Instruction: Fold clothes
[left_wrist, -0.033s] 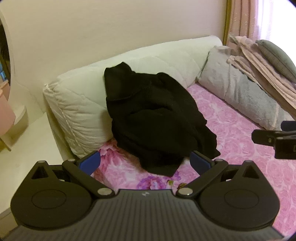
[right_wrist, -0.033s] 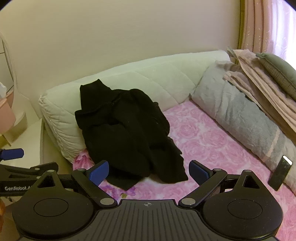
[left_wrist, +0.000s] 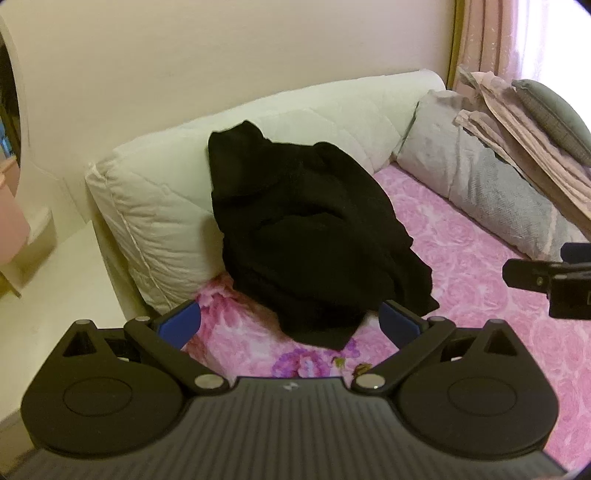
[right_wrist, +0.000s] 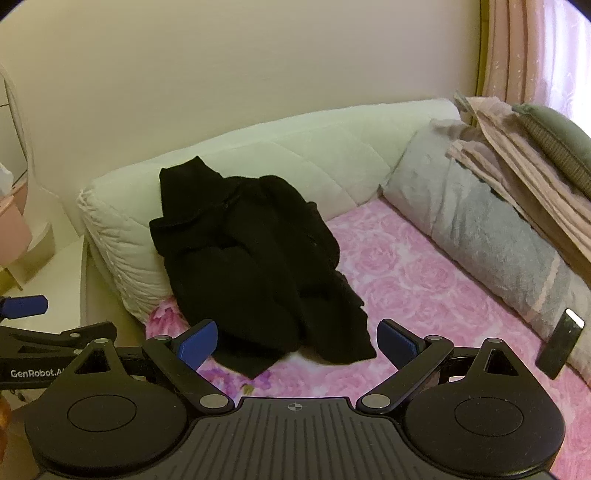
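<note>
A crumpled black garment (left_wrist: 314, 229) lies heaped on the pink floral bed sheet (left_wrist: 461, 258), its upper part leaning against a white quilted cushion (left_wrist: 155, 199). My left gripper (left_wrist: 290, 325) is open and holds nothing, with the garment's lower hem just ahead of its blue pads. In the right wrist view the same black garment (right_wrist: 251, 266) lies ahead and slightly left of my right gripper (right_wrist: 297, 341), which is open and holds nothing. The two grippers sit side by side: the right gripper (left_wrist: 546, 277) shows at the left view's right edge, the left gripper (right_wrist: 37, 332) at the right view's left edge.
A grey bolster (right_wrist: 498, 240) runs along the bed's right side, with folded pinkish blankets (right_wrist: 517, 155) and a grey-green cushion (right_wrist: 554, 136) stacked on it. A dark phone (right_wrist: 559, 343) leans against the bolster. A white bedside surface (left_wrist: 44, 295) is at the left.
</note>
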